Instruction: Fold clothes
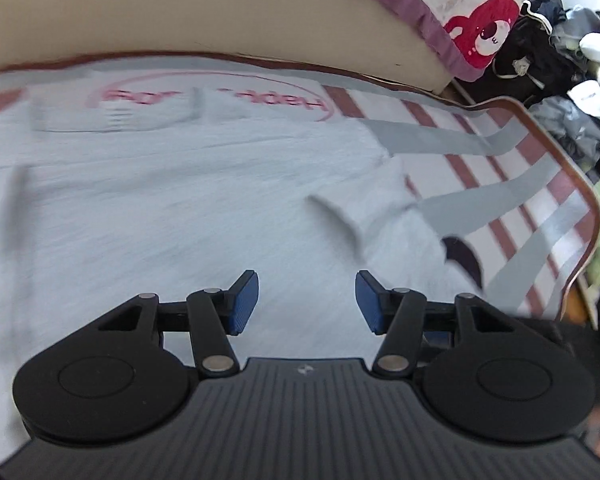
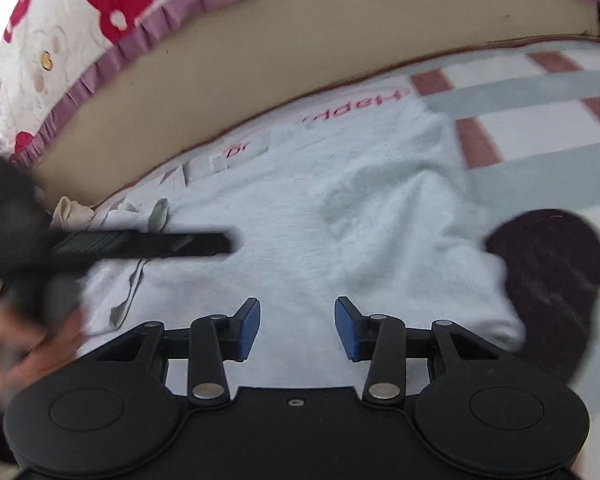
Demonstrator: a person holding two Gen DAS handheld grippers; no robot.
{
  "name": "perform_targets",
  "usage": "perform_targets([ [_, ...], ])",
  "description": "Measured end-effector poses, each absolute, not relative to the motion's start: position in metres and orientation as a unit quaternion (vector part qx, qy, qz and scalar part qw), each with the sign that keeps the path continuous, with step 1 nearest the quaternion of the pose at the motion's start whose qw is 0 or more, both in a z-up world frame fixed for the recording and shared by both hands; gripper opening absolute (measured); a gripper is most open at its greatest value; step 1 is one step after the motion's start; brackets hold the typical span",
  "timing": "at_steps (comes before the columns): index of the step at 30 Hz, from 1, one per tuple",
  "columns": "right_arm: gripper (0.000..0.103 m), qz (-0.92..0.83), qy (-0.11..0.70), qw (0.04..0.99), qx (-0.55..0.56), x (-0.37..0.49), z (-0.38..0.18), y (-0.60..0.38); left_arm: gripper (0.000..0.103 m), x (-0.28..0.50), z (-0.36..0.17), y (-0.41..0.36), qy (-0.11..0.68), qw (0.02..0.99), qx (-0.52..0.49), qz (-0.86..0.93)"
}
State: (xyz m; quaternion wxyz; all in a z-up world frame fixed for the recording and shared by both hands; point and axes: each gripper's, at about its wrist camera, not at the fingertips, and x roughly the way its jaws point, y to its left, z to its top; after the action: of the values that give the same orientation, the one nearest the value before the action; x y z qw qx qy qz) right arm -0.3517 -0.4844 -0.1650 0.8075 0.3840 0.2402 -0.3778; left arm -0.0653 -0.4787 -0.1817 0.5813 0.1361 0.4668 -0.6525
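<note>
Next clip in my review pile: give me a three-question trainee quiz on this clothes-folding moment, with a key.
1. True or false: the left gripper has its jaws clamped on the fluffy white garment.
2. Which lies under that garment? A) a bare wooden floor B) a mat with dusty-red and grey stripes C) a glass table
3. Fill in: in the right wrist view, the dark rounded fabric piece lies to the ___ of the right gripper.

Key: 1 false, both jaws stand apart with nothing between them; 2 B; 3 right.
</note>
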Motion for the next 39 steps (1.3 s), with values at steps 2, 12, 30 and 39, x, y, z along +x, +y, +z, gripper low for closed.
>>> perform_targets([
  [2,0.047,-0.405,0.254,0.811,0.337,-0.366,-0.159,-0.468,0.053,-0.075,-0.191,-0.502,0.469,0.555,0.141,-0.673],
  [12,0.048,-0.472,0.365,0.767,0.236,-0.381,-0.186,-0.467,0.003,-0.112,-0.196,-0.552,0.398,0.578,0.195,-0.685],
  [30,0.023,-0.486,0.303,0.769,0.284,-0.395,-0.189,-0.487,0.017,-0.094,-0.175,-0.509,0.432,0.544,0.107,-0.711],
  [39,0.005,-0.477,0.311,0.789,0.229,-0.381,-0.184,-0.478,0.009,-0.169,-0.203,-0.511,0.373,0.494,0.231,-0.75],
])
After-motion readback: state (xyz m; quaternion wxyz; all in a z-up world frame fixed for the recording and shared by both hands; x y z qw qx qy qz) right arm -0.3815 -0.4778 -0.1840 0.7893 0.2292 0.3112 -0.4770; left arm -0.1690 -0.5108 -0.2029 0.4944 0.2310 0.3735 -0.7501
